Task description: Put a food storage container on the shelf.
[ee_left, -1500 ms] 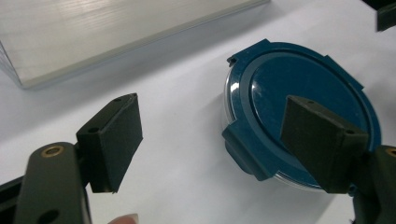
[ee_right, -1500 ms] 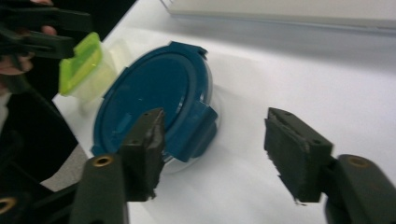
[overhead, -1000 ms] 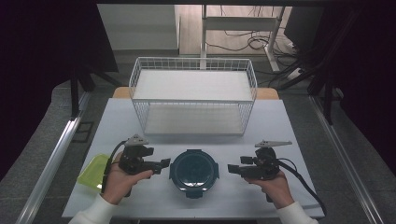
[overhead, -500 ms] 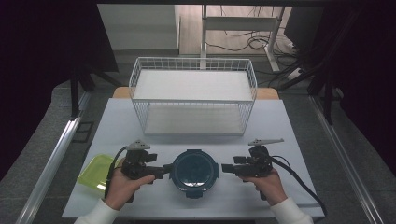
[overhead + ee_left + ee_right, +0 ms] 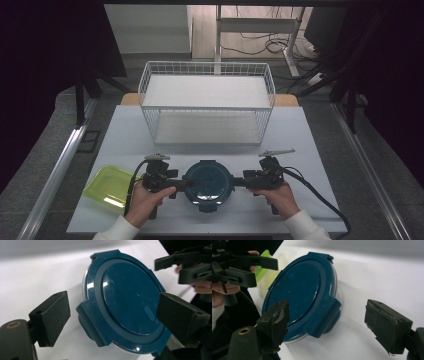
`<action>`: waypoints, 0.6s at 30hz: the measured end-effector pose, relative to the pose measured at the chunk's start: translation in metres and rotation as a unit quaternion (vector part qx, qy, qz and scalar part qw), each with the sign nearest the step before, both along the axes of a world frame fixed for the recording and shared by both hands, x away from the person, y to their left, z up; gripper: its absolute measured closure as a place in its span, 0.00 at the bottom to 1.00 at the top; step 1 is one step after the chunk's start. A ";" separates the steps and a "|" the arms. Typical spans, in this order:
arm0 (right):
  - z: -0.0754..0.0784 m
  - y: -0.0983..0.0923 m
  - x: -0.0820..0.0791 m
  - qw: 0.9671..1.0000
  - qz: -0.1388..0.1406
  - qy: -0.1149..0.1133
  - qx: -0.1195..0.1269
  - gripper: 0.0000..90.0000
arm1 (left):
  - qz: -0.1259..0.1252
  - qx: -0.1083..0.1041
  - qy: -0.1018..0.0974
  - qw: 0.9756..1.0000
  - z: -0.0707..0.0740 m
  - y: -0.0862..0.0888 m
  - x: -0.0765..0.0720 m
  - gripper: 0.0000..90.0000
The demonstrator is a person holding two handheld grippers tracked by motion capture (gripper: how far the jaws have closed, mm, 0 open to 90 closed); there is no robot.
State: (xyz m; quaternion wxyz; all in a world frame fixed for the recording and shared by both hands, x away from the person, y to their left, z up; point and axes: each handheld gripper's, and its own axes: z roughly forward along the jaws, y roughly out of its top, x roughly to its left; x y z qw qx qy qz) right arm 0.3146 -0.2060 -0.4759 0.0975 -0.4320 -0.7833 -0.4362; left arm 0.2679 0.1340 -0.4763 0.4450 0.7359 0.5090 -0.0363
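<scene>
Both grippers have closed in on the round clear container with dark blue clip-on lid [image 5: 208, 179], which sits near the table's [image 5: 310, 135] front edge. Rigid and smooth, it is probably light; its side latch tabs look the best hold. Left gripper [image 5: 184, 183], jaws just widened, and right gripper [image 5: 239, 180] flank it level, jaws apart around a tab, not pressing.

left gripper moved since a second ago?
Yes. The left gripper has closed in rightward on the blue lidded container, away from the green tray; jaws just opened wider.
</scene>
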 end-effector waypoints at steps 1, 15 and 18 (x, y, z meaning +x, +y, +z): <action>0.000 0.000 0.000 1.000 0.000 0.000 0.000 0.22 | -0.002 -0.007 0.007 1.000 -0.002 0.001 0.001 0.13; -0.015 0.023 0.006 0.999 0.016 0.033 0.006 0.21 | -0.007 -0.048 0.052 0.997 -0.020 0.003 0.008 0.15; -0.018 0.026 0.008 0.999 0.011 0.041 0.008 0.21 | -0.011 -0.048 0.056 0.997 -0.023 0.000 0.010 0.14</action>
